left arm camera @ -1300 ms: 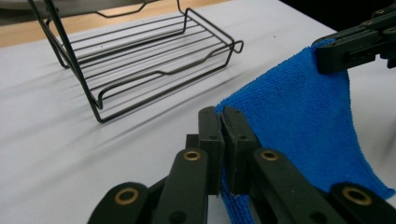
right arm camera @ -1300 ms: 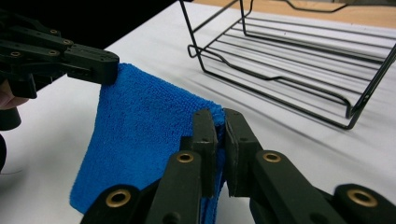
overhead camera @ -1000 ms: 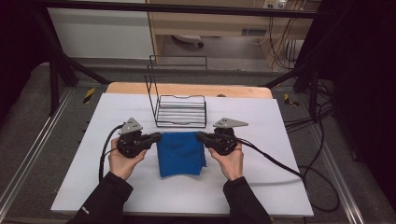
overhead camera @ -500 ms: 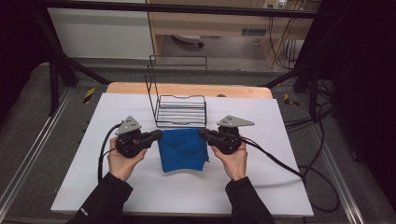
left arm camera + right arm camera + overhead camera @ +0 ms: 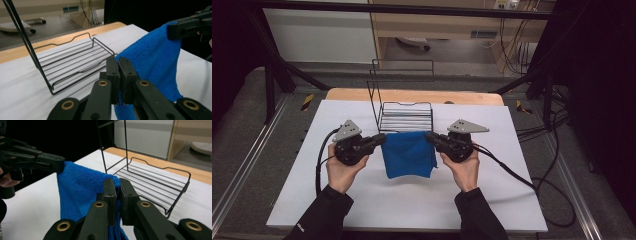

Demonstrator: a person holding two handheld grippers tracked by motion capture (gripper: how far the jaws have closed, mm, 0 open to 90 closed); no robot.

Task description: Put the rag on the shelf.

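Observation:
A blue cloth (image 5: 408, 154) hangs above the white table between both grippers, held by its two top corners. My left gripper (image 5: 382, 138) is shut on the cloth's left corner, and my right gripper (image 5: 430, 136) is shut on its right corner. In the left gripper view the closed jaws pinch the blue cloth (image 5: 152, 60), with the other gripper (image 5: 175, 31) clamped on the far corner. In the right gripper view the blue cloth (image 5: 80, 187) drapes down from the pinched jaws, and the other gripper (image 5: 58, 165) holds the far corner at the left.
A black wire rack (image 5: 404, 112) with a tall upright back frame stands just behind the cloth, toward the table's (image 5: 362, 200) far edge. Cables (image 5: 512, 172) trail from both grippers over the white tabletop. Metal rails run along both sides of the table.
Both hands have risen together, lifting the cloth off the table so it hangs between the grippers. The jaws have stayed closed on its corners.

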